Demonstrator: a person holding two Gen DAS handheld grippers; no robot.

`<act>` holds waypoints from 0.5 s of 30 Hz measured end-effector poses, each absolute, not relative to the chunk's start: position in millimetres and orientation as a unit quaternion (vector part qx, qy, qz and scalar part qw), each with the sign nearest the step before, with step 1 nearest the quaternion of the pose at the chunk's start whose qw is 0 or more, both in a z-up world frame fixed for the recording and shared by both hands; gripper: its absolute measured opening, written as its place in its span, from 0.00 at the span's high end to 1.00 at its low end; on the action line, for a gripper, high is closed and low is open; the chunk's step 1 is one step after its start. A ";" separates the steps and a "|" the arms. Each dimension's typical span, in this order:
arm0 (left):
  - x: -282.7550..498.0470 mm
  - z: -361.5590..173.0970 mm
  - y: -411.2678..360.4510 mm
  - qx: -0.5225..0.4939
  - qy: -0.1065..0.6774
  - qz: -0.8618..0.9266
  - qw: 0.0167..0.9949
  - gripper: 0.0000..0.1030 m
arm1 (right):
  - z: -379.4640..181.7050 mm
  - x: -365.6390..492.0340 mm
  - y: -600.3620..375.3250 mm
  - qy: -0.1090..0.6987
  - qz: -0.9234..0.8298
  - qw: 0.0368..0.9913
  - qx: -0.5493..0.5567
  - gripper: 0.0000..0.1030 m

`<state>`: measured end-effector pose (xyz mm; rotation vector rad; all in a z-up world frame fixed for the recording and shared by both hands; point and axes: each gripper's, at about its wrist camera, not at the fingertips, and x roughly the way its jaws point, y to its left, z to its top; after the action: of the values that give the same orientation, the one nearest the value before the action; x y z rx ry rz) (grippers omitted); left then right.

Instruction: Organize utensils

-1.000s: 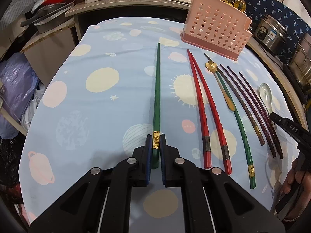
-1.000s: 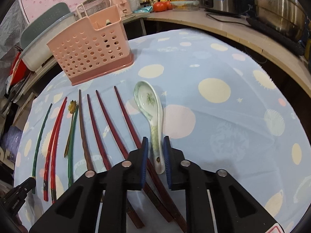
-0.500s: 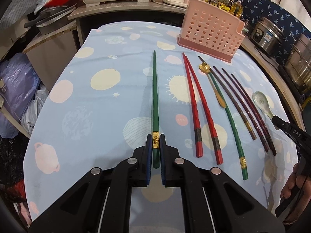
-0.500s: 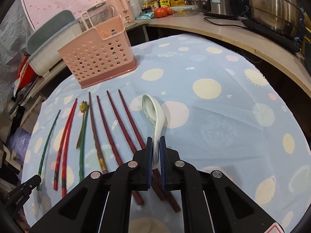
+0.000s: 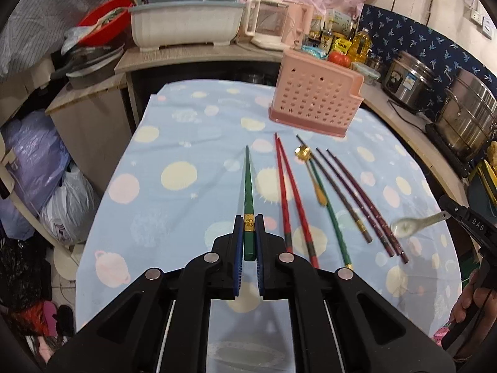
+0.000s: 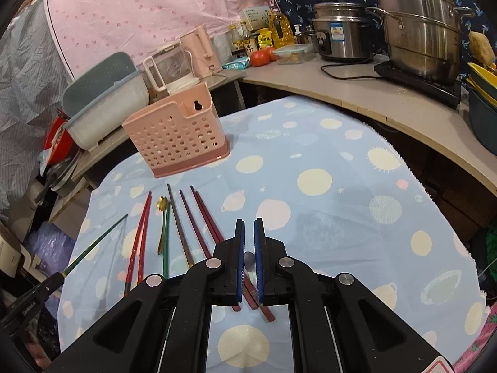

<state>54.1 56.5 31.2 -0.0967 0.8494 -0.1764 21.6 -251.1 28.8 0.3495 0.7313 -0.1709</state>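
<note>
My left gripper (image 5: pixel 249 227) is shut on a green chopstick (image 5: pixel 248 183) and holds it lifted, tip pointing away; the chopstick also shows in the right wrist view (image 6: pixel 99 241). My right gripper (image 6: pixel 249 242) is shut on the handle of a white ceramic spoon (image 5: pixel 413 223), held above the cloth; only the handle end (image 6: pixel 248 259) shows between its pads. A pink perforated utensil basket (image 5: pixel 315 101) stands at the far side of the table. Red chopsticks (image 5: pixel 287 199), a gold spoon (image 5: pixel 312 171), a second green chopstick (image 5: pixel 330 214) and dark red chopsticks (image 5: pixel 357 199) lie in a row.
The table has a blue cloth with planets (image 5: pixel 174 171). Behind are a counter with a white tub (image 5: pixel 183 25), a pink kettle (image 5: pixel 276 25), bottles, a rice cooker (image 5: pixel 407 80) and steel pots (image 6: pixel 419 21). Plastic bags (image 5: pixel 37 171) sit left of the table.
Both grippers have risen with their loads: the green chopstick and the white spoon are off the cloth. The views now look higher, across the table.
</note>
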 end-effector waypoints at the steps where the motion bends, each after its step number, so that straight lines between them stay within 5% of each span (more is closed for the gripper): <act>1: 54.7 35.9 55.6 -0.046 0.408 -0.087 0.908 0.93 | 30.9 20.7 -252.4 0.353 -0.082 0.916 0.171 0.94; 15: 69.6 79.3 36.4 -0.042 0.375 -0.107 0.920 0.93 | 39.4 25.9 -262.2 0.354 -0.076 0.917 0.165 0.96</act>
<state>69.6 36.4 79.3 -0.0873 0.7702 -0.2201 25.9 -262.2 39.4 0.3398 0.7277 -0.1561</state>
